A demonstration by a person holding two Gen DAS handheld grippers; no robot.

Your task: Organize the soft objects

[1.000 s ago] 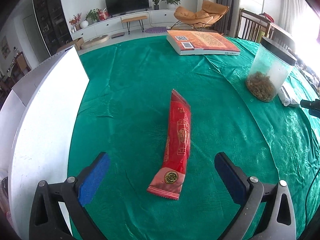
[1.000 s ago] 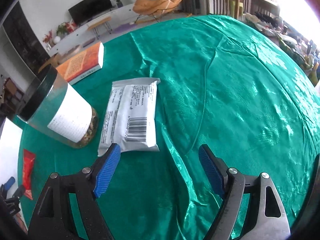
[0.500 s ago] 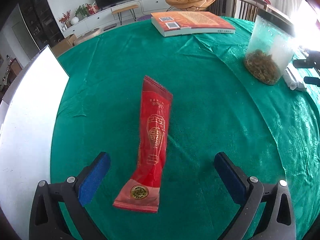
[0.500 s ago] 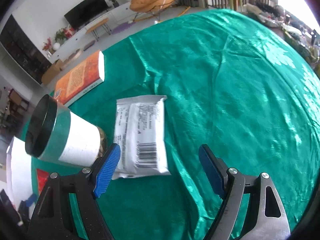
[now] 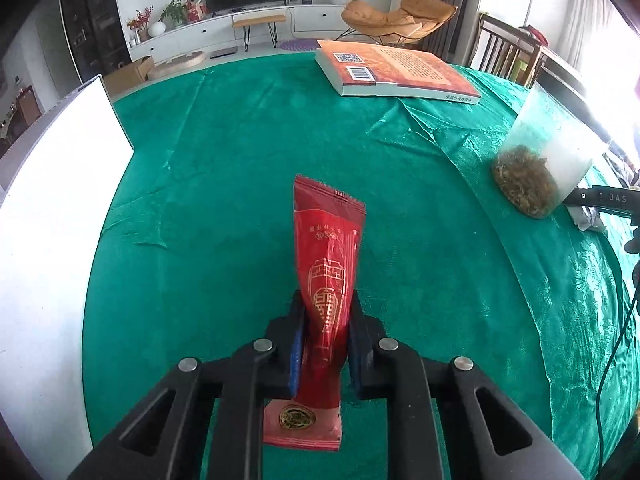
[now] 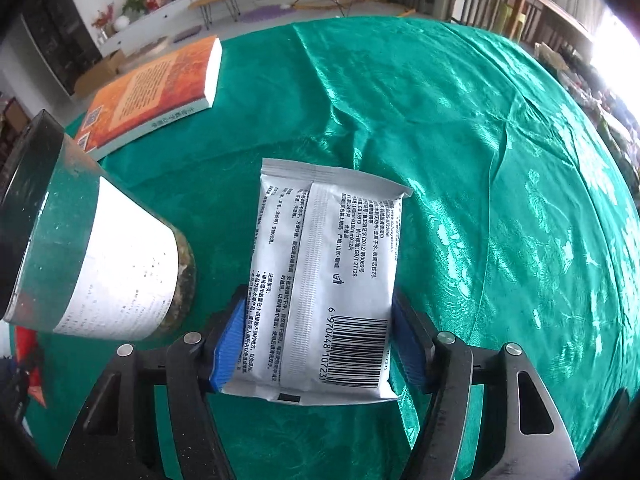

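Fingers of your left gripper [image 5: 325,344] are clamped on the red sachet [image 5: 326,280], pinching it across its lower half so the film buckles between the blue pads [image 5: 297,356]. Its gold-sealed end sticks out toward you behind the pads, and its crimped end points away, toward the book [image 5: 394,72]. Whether the sachet is clear of the green cloth [image 5: 224,168] you cannot tell from this angle.

Your right gripper [image 6: 320,340] is closed on the white pack [image 6: 326,280], one blue pad [image 6: 228,344] against each long edge near the barcode end. The pack lies printed seam up, its far end aimed away from you, with the book [image 6: 156,92] off to the left beyond it; its near end overhangs the pads toward you.

Take the jar [image 6: 96,264] as your landmark. From the right wrist, the white pack sits just right of it, close but not touching, and the book lies beyond it on the cloth [image 6: 460,140]. From the left wrist, the jar [image 5: 548,160], with brown dried matter at its base, stands well right of the red sachet, and the book lies beyond and left of it. A white board [image 5: 52,216] sits at the far left edge of the cloth, well away from the jar.
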